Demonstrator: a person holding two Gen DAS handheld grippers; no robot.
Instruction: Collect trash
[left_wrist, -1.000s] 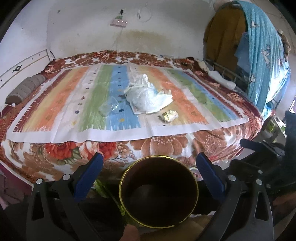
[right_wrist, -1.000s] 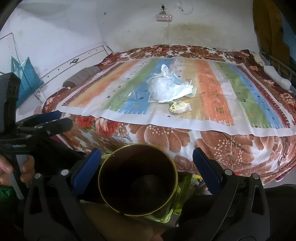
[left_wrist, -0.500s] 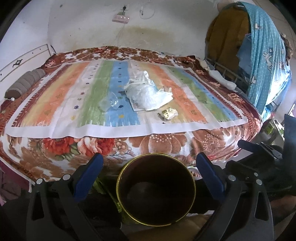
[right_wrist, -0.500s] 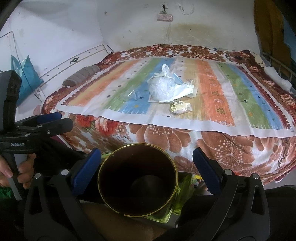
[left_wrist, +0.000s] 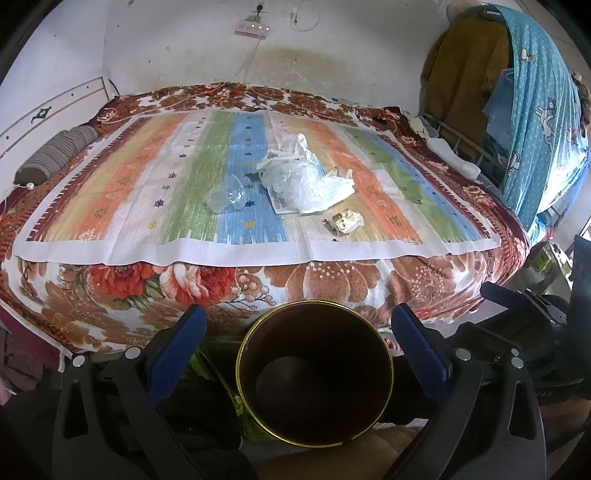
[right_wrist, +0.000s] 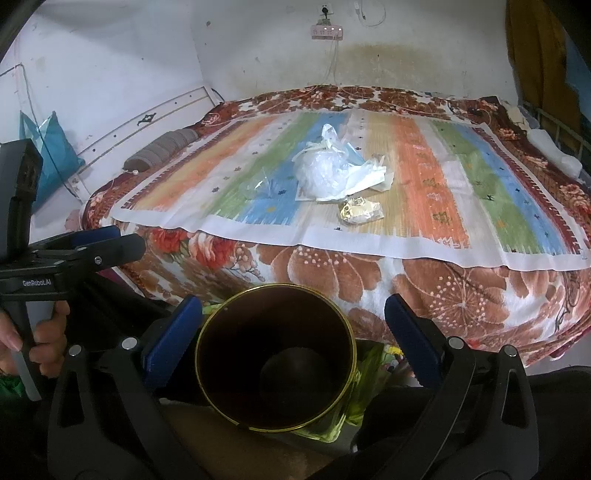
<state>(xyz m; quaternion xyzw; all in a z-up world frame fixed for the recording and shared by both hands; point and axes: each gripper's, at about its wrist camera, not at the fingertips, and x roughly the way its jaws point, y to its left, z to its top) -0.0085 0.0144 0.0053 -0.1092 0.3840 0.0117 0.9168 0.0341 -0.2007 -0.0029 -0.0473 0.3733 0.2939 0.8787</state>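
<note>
A bed (left_wrist: 332, 284) covered by a floral blanket was seen from both wrist views, with a striped mat (left_wrist: 147, 184) spread over its top. Three pieces of trash lay on the mat: a crumpled white plastic bag (left_wrist: 303, 181) near the middle, a clear plastic cup (left_wrist: 226, 197) lying on its side just left of the bag, and a small gold-and-white wrapper (left_wrist: 346, 222) just in front of the bag's right end. The same bag (right_wrist: 328, 171) and wrapper (right_wrist: 358, 212) were recorded in the right wrist view.

A dark cylindrical bin (left_wrist: 314, 373) with a gold rim stood below the near edge of the bed, its mouth open towards the cameras and its interior dark; in the right wrist view the bin (right_wrist: 275, 358) was framed likewise.

The left gripper (left_wrist: 306, 325) was held with its blue-padded fingers (left_wrist: 177, 347) spread wide, nothing being gripped, the bin rim appearing between them without contact. The right gripper (right_wrist: 293, 314) was likewise held wide open and unloaded. Both were kept well short of the trash. A striped bolster pillow (left_wrist: 55, 153) lay at the bed's left end.
</note>
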